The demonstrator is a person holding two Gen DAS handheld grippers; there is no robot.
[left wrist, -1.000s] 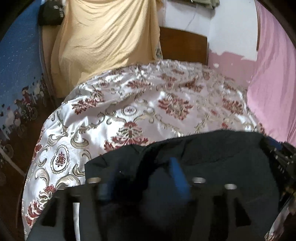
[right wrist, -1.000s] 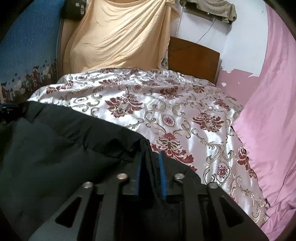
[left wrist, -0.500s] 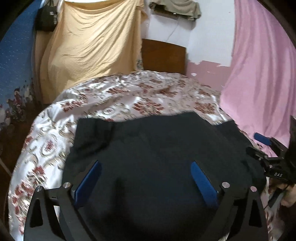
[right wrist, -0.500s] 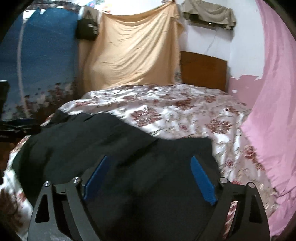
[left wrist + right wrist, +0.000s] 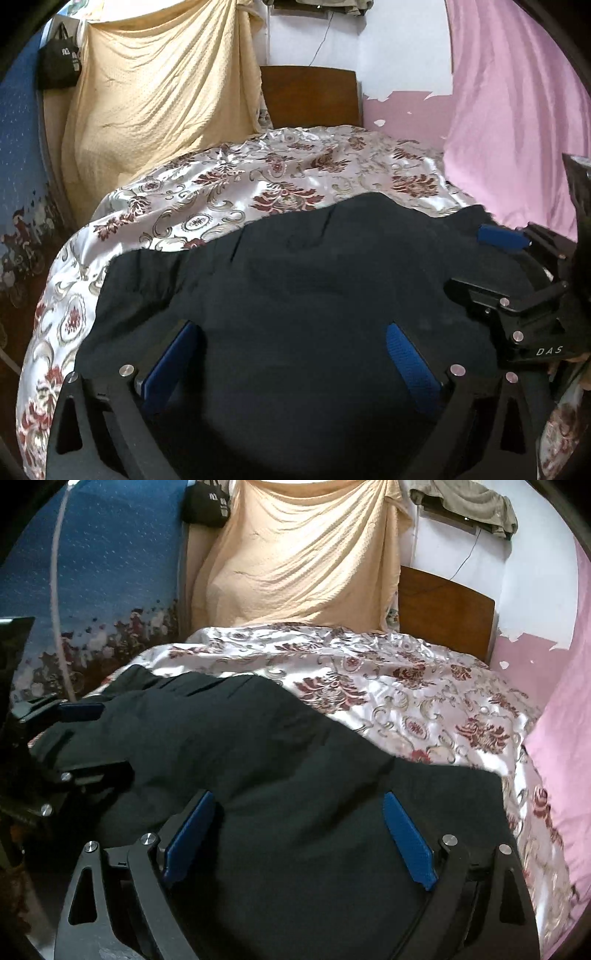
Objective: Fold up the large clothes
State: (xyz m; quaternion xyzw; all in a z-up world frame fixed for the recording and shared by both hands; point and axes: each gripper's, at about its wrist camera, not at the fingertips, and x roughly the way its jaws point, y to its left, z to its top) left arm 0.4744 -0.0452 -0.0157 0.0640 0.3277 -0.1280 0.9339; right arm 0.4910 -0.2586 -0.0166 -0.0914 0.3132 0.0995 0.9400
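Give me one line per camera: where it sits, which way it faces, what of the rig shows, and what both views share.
Left wrist: behind the open left gripper, facing the headboard over the black garment; the right gripper shows at right.
Right wrist: behind the open right gripper, facing likewise; the left gripper shows at left.
Shared: garment, floral bedspread, yellow cloth, pink curtain.

A bed with a floral satin cover (image 5: 280, 184) carries a dark garment (image 5: 303, 295) spread across its near end.
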